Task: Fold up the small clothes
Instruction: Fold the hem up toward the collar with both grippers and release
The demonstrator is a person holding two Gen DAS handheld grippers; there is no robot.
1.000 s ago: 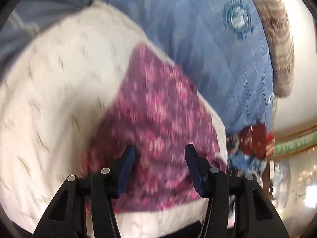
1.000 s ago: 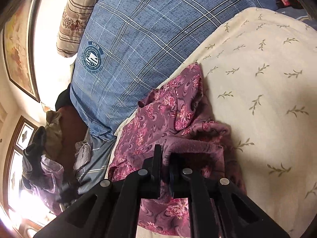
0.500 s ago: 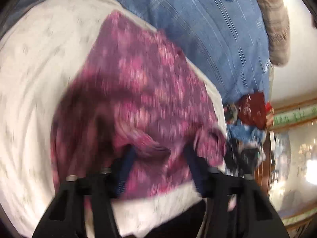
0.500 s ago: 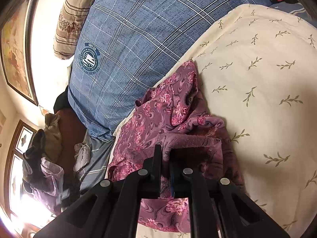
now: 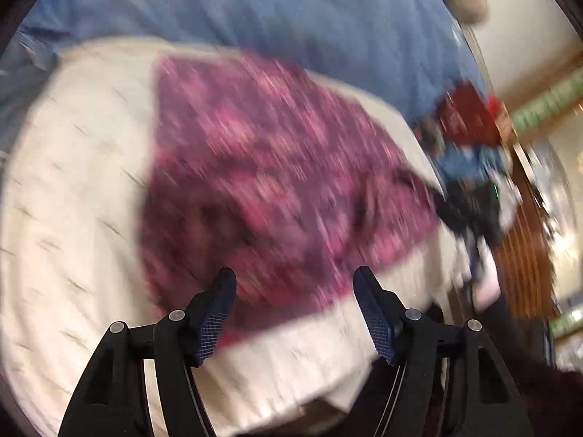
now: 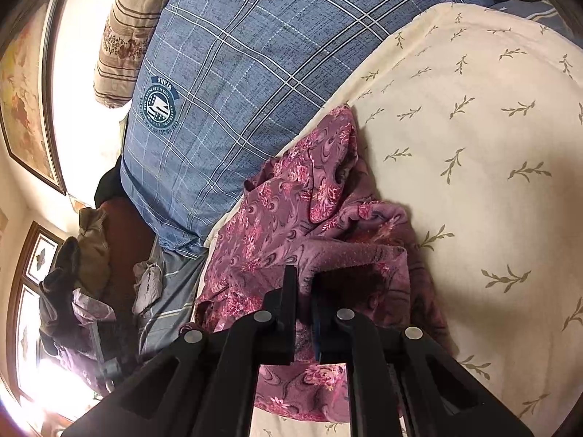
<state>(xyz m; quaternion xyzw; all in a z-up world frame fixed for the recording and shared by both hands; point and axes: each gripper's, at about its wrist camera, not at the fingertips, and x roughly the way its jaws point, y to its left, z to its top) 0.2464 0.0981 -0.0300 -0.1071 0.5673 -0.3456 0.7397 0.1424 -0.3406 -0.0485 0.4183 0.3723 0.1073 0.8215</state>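
Observation:
A purple garment with a pink floral print (image 5: 269, 174) lies on a cream sheet with a leaf print (image 5: 83, 189). The left wrist view is blurred. My left gripper (image 5: 293, 284) is open and empty, above the garment's near edge. In the right wrist view the garment (image 6: 291, 211) is bunched at the sheet's (image 6: 473, 167) left side. My right gripper (image 6: 304, 284) is shut on a fold of the garment and holds it up off the sheet.
A blue plaid quilt with a round emblem (image 6: 233, 73) lies behind the sheet. A striped brown pillow (image 6: 127, 29) is beyond it. Piled clothes (image 6: 91, 255) sit off the bed's edge. Framed pictures (image 6: 25, 83) hang on the wall.
My left gripper has pulled back from the garment's fold and swung, so the garment now lies farther ahead. My right gripper has kept its hold and barely moved.

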